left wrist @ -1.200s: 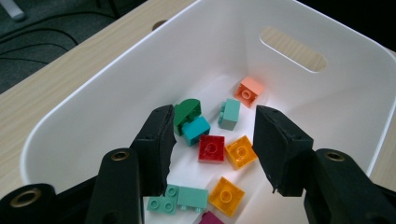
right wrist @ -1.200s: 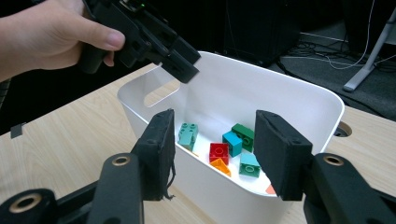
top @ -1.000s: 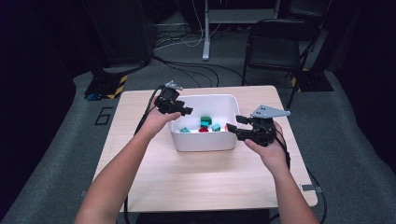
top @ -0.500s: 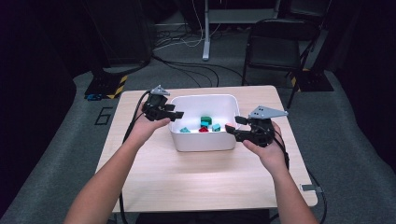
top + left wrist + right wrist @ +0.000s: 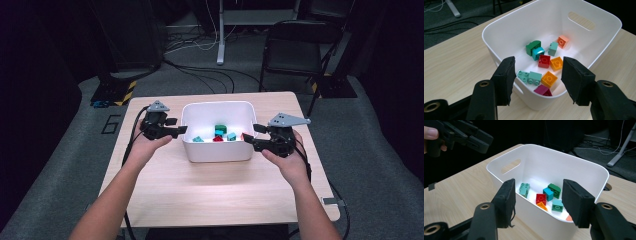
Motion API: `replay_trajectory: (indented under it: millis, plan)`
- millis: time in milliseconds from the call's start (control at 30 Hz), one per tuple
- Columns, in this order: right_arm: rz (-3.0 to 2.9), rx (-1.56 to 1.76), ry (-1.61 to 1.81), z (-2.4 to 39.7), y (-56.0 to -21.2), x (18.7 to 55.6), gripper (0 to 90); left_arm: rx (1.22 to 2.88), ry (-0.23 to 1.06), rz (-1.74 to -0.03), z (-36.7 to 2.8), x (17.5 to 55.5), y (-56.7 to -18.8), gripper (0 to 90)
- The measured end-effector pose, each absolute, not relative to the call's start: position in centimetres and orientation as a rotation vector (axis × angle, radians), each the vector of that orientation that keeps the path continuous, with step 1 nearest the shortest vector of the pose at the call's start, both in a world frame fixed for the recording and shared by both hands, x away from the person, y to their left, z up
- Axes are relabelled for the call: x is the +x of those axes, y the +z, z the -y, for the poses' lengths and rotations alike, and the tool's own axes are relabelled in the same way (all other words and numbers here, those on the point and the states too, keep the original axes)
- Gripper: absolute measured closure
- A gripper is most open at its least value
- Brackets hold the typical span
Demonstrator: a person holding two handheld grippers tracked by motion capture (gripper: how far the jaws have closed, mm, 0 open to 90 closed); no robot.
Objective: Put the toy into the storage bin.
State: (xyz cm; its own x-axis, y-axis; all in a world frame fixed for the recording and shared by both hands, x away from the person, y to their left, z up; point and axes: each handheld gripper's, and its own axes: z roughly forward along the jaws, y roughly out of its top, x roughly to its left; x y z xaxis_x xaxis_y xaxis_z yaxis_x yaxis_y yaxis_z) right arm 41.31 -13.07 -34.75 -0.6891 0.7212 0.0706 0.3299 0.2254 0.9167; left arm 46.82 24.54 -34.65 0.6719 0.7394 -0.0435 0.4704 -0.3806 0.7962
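A white bin [image 5: 217, 104] stands on the wooden table and holds several toy bricks [image 5: 219, 134] in red, orange, green, teal, mint and magenta. My left gripper [image 5: 176, 125] hovers just off the bin's left wall. Its jaws have just been opening and nothing is between them. From the left gripper [image 5: 537, 67] I look past its fingers into the bin [image 5: 549, 98]. My right gripper [image 5: 252, 133] sits at the bin's right wall. Its jaws have also just been opening and the pads press on nothing. The right gripper [image 5: 537, 187] faces the bin [image 5: 541, 220], with the left gripper [image 5: 477, 138] beyond.
The table [image 5: 220, 190] has bare wood in front of the bin and at both sides. A black chair [image 5: 292, 47] and floor cables [image 5: 200, 47] lie beyond the table's far edge. A round cable hole [image 5: 608, 187] sits near the bin.
My left gripper has drawn leftward off the bin's left rim and its jaws stand wider. The right hand has kept its place at the right wall, jaws slightly wider.
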Motion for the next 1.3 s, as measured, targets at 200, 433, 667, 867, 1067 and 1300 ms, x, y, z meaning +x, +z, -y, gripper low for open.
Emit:
replay_trajectory:
  millis: [200, 433, 667, 867, 1067, 1300]
  plan:
    - [-2.130, 0.980, 1.454, 13.3, -34.7, 41.3, 44.2, 2.049, 0.447, -0.966, -25.9, 46.2, -35.5, 44.0]
    - [-2.127, 0.984, 1.451, 13.5, -34.7, 41.3, 44.2, 2.044, 0.462, -1.002, -27.2, 45.1, -37.2, 44.0]
    - [-2.130, 0.989, 1.448, 13.5, -34.8, 41.4, 44.1, 2.009, 0.436, -1.026, -28.0, 43.9, -39.8, 44.0]
    - [-2.136, 0.992, 1.444, 13.4, -34.9, 41.4, 44.1, 1.994, 0.404, -1.034, -28.2, 43.3, -42.0, 44.0]
    - [-2.131, 0.995, 1.447, 13.4, -35.0, 41.5, 43.9, 1.976, 0.403, -1.069, -28.6, 43.2, -44.0, 44.0]
    - [-2.123, 1.003, 1.449, 13.6, -35.1, 41.5, 43.9, 1.997, 0.417, -1.095, -28.8, 43.3, -46.4, 44.3]
